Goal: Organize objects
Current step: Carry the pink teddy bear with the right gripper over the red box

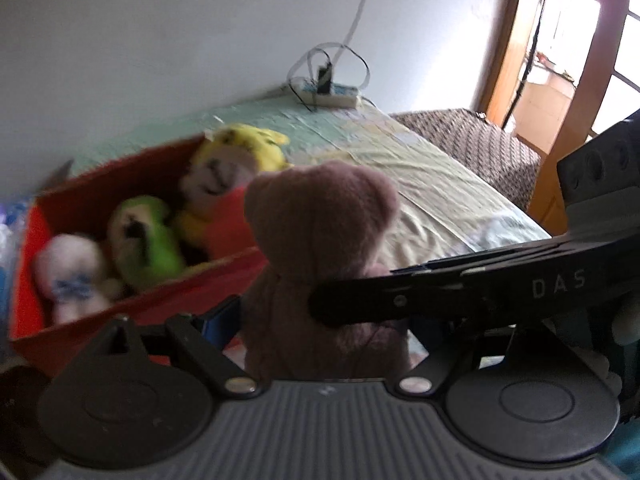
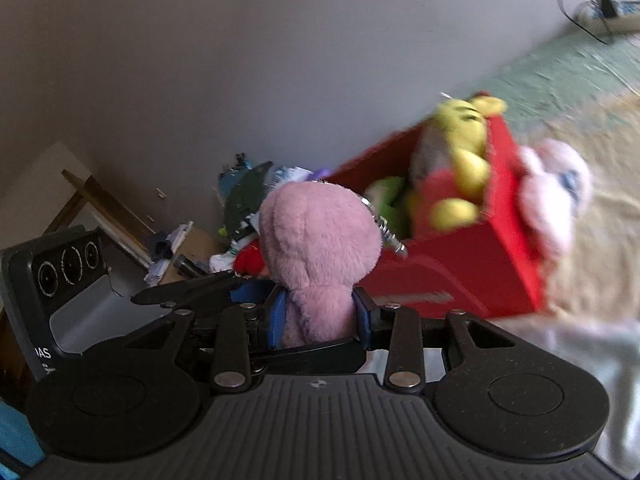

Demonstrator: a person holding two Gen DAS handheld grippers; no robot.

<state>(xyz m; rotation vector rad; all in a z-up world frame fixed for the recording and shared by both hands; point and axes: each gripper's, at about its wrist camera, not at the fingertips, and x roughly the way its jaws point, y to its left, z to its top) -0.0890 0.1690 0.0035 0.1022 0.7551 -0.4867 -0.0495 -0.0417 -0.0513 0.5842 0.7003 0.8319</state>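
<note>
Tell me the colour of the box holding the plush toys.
Red. The box shows best in the left wrist view, with the toys lying inside it.

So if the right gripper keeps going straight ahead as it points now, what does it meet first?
Probably the red box, near its left end. The right gripper is shut on the pink plush bear, which would touch first; depth is unclear.

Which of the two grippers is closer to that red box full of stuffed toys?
Hard to call. Both grippers, left and right, meet at one pink teddy bear just short of the red box; neither touches it.
</note>
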